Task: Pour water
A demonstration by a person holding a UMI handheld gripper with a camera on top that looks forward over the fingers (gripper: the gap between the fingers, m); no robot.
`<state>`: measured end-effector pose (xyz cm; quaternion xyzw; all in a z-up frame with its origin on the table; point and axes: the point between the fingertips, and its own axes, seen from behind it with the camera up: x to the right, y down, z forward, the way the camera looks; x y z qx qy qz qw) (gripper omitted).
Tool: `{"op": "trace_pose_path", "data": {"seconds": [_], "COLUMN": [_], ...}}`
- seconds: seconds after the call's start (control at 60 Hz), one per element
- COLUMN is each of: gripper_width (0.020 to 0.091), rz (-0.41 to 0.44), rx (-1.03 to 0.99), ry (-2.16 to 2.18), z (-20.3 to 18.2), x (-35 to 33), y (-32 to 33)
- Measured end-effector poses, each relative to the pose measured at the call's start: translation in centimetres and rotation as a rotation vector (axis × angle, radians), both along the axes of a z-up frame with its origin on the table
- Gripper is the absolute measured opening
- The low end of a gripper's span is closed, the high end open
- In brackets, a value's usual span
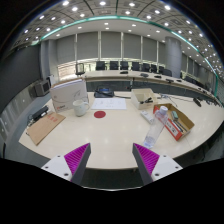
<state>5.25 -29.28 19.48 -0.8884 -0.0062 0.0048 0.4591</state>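
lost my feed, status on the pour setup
Gripper open, empty, fingers above table. Clear bottle ahead, beyond right finger. White cup farther off, left. No obstruction between.

We see the gripper (111, 160) with its fingers apart and nothing between them, above the near edge of the table (110, 135), whose near middle lies bare. Toward the right edge a clear bottle (157, 126) and an orange box (176, 120) block passage. A board (44, 127) occupies the left edge; a white box (69, 94) stands at the far left corner.
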Motion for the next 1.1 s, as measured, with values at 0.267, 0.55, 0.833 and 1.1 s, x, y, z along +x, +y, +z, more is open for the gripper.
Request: {"op": "trace_pose_path", "data": {"seconds": [0.267, 0.55, 0.833, 1.1], "gripper_width": [0.086, 0.0859, 0.0524, 0.0351], "rz": [-0.033, -0.02, -0.03, -0.048], "rx": [0.03, 0.151, 0.249, 0.246], "ry": [-0.047, -0.034, -0.066, -0.027], "z": [-5.4, -8.6, -11.1, -10.6], "x": [13.9, 19.1, 20.1, 19.5], "y": [2.7, 12.1, 18.5, 18.7]}}
